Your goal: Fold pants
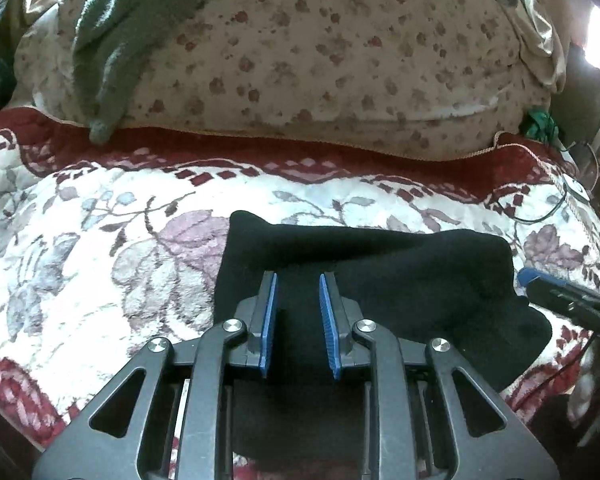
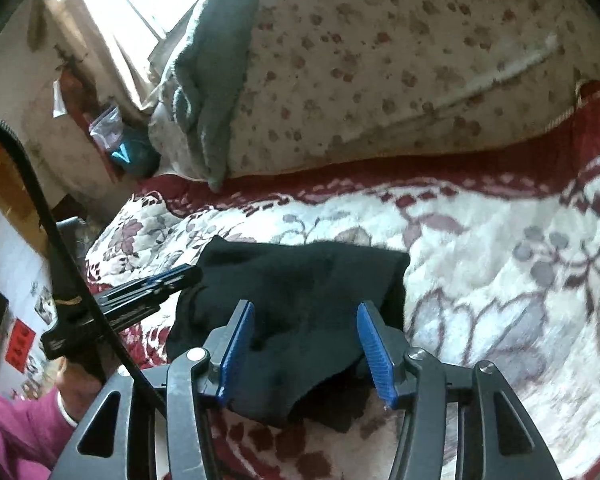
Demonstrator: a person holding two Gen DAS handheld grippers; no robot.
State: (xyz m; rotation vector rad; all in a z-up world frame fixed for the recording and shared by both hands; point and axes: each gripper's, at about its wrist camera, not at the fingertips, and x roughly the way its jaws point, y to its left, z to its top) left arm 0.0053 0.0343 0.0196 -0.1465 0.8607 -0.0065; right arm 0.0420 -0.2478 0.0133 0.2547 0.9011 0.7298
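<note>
Where pants [image 1: 380,264] end, bare bedspread [image 1: 100,240].

Window glare [image 2: 112,4] upper left, fisheye-bent dark corners, soft blur rightward.

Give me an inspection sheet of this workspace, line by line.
Surface: bed with floral quilt.
Job's things: black pants, folded into a compact bundle on the quilt.
Clutter: flowered pillow with a grey towel draped over it.
Grippers: left gripper open over the pants; right gripper open, fingers astride the bundle.
Cables: black cable beside the left gripper.
Surroundings: sunlit window.
</note>
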